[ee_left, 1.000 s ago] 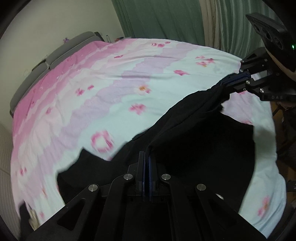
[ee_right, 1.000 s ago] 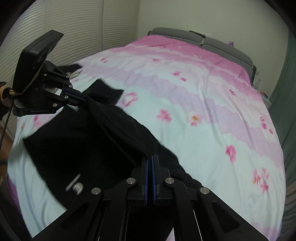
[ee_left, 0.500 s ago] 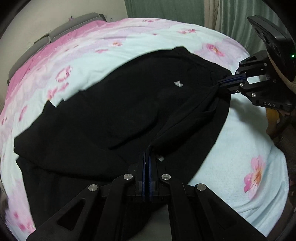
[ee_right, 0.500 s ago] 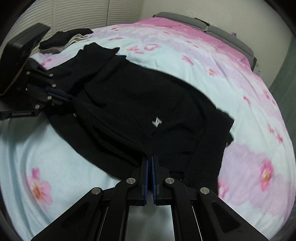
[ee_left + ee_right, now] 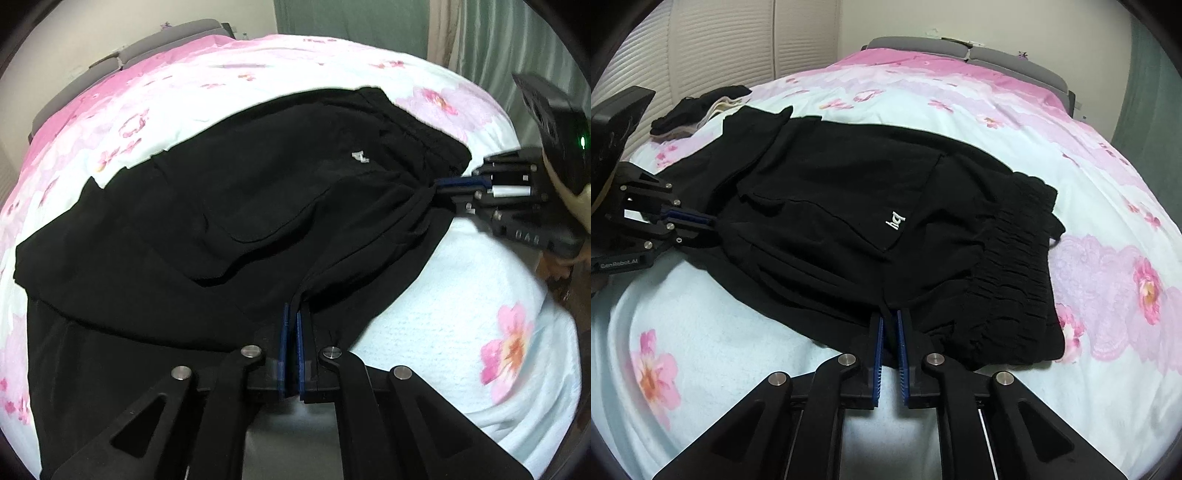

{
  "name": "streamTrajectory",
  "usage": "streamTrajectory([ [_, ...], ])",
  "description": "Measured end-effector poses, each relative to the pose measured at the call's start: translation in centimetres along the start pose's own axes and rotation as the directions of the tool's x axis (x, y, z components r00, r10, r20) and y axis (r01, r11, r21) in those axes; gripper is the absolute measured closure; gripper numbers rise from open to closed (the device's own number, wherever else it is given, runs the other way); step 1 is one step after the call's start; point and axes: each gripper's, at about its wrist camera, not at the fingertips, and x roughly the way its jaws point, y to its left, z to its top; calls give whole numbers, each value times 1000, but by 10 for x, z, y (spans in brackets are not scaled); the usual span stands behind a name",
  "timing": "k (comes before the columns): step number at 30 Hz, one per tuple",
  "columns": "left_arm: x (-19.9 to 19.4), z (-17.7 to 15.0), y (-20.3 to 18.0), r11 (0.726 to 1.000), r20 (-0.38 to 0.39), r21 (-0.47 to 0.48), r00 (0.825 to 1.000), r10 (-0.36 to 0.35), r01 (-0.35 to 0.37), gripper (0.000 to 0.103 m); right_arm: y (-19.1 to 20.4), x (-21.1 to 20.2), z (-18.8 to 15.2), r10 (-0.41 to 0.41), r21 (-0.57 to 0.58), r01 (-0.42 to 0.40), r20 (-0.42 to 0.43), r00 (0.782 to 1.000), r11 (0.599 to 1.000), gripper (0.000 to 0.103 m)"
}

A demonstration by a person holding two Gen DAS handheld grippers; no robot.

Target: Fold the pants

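A fold of the black pants (image 5: 258, 206) is pinched between the nearly closed jaws of the left gripper (image 5: 293, 314), while the jaws of the right gripper (image 5: 890, 317) are parted by a narrow gap with the near edge of the fabric lying at their tips. The pants are spread flat on the flowered bed (image 5: 997, 110), with a small pile of clothes (image 5: 698, 110) lying near its far corner
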Motion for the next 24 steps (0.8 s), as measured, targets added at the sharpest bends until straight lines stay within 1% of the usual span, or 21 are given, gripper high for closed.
streamTrajectory([
  [1,-4,2,0,1000,10,-6,1000,8,-8,94,0,-3,0,-5,12,5,2,1000,1000,90],
  [2,-9,0,-2,1000,15,-8,1000,13,-13,91,-2,-7,2,-4,28,3,7,1000,1000,89],
  [3,-13,1,-3,1000,21,-8,1000,20,-20,82,-3,-12,2,-1,45,0,17,1000,999,83],
  [4,-18,0,-4,1000,28,-9,999,27,-27,75,-4,-17,2,-2,65,0,27,1000,998,72],
  [5,-23,0,-6,999,40,-11,999,33,-33,62,-6,-25,3,-12,99,8,44,999,995,66],
  [6,-30,1,-8,999,59,-15,997,41,-40,50,-8,-33,3,-34,128,26,62,997,992,50],
  [7,-37,1,-9,999,77,-21,996,51,-50,45,-8,-38,3,-55,149,44,77,996,988,34],
  [8,-44,2,-10,998,95,-27,993,63,-61,40,-10,-49,3,-88,190,66,108,990,979,28],
  [9,-49,2,-11,997,110,-31,992,68,-65,40,-11,-56,2,-102,220,71,130,986,973,23],
  [11,-58,3,-11,996,138,-46,987,87,-82,40,-16,-69,2,-118,295,68,154,981,953,23],
  [13,-66,4,-7,992,164,-78,980,113,-101,38,-18,-76,6,-137,358,74,153,979,931,23],
  [15,-72,3,4,985,176,-125,975,139,-118,37,-16,-79,14,-142,381,72,158,977,922,23],
  [19,-85,-4,43,958,167,-245,966,196,-152,37,-1,-79,46,-90,357,11,206,974,934,23],
  [22,-96,-7,81,928,161,-322,955,250,-189,37,17,-66,88,-19,303,-55,236,971,951,23],
  [24,-102,-8,108,903,156,-368,943,295,-222,37,29,-50,118,33,253,-98,251,968,963,23],
])
